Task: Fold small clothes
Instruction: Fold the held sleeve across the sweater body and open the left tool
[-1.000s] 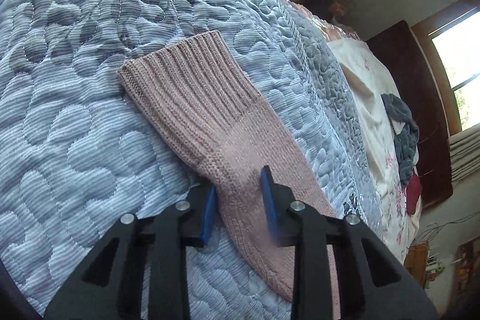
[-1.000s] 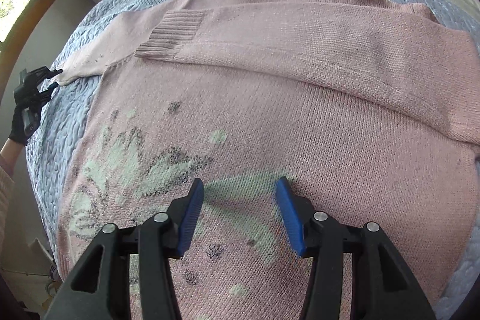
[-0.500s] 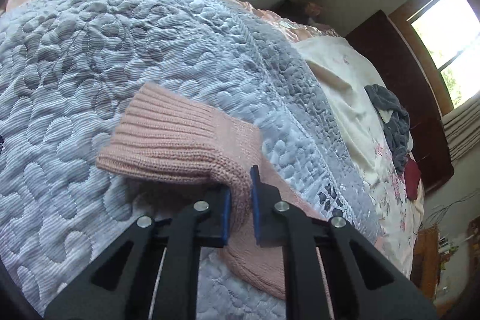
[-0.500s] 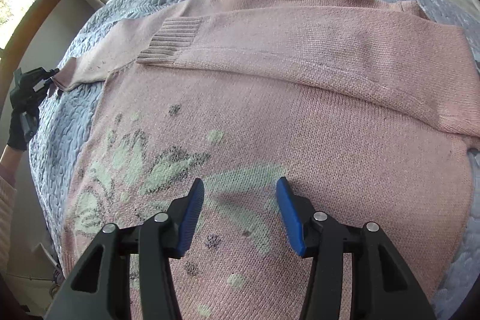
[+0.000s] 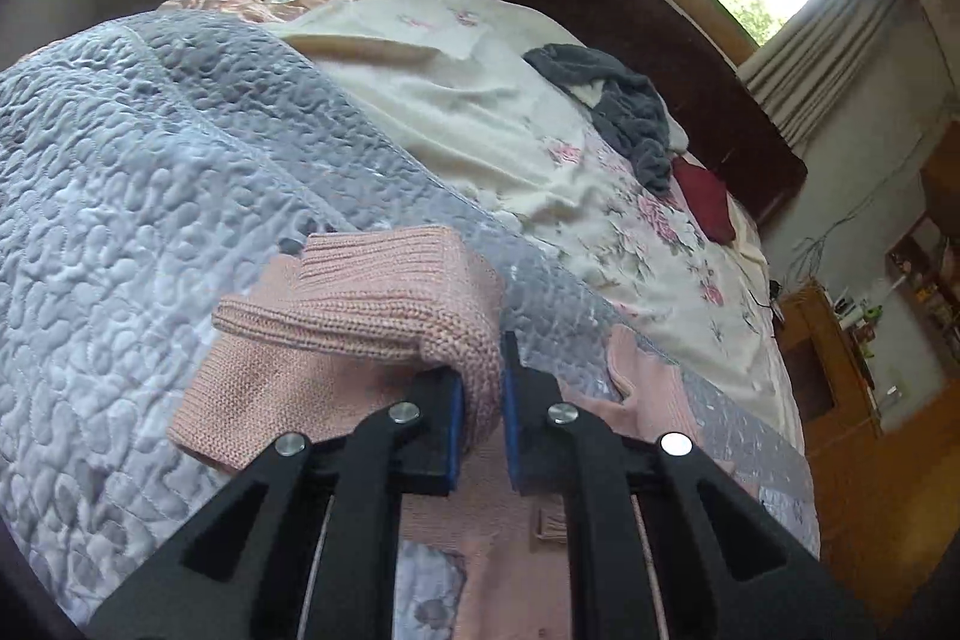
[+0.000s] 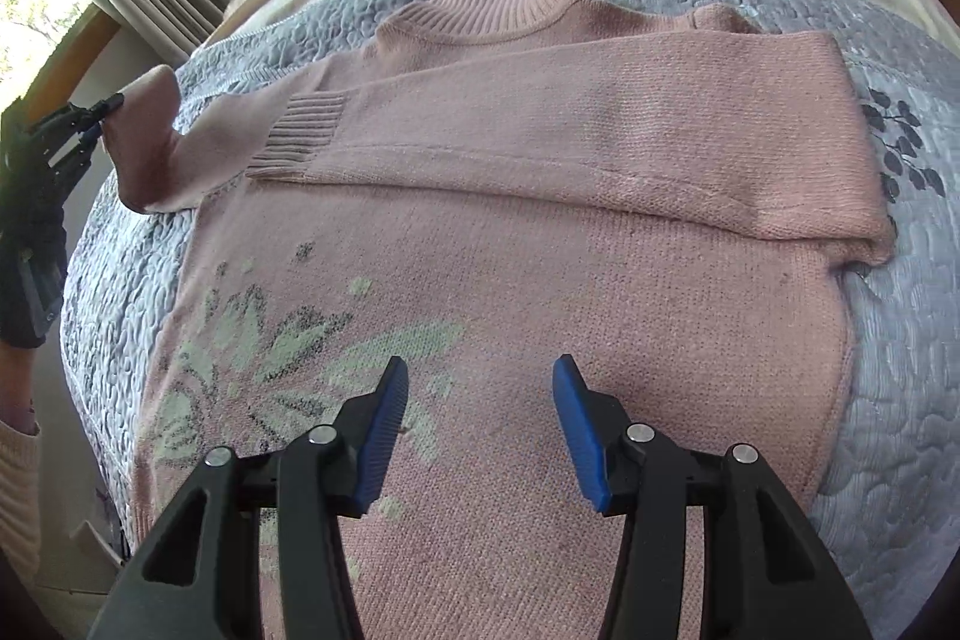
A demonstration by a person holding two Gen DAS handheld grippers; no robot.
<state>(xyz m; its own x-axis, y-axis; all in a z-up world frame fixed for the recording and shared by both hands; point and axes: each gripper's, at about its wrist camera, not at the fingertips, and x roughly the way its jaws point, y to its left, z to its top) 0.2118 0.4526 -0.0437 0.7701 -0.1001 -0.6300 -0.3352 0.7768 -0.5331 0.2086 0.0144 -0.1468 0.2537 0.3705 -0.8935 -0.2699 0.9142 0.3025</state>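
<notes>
Sweater (image 6: pixel 510 244) lies flat on the quilted bed (image 6: pixel 900 340), one sleeve already crossed over its chest. Left tool (image 5: pixel 480 394), flat on the quilt a second ago, has pinched the other sleeve's cuff (image 5: pixel 384 304) and lifted it, starting that fold. Right tool (image 6: pixel 480 412) hovers, jaws apart, empty.

No text, label, brand, number or sign can be read in either view.
</notes>
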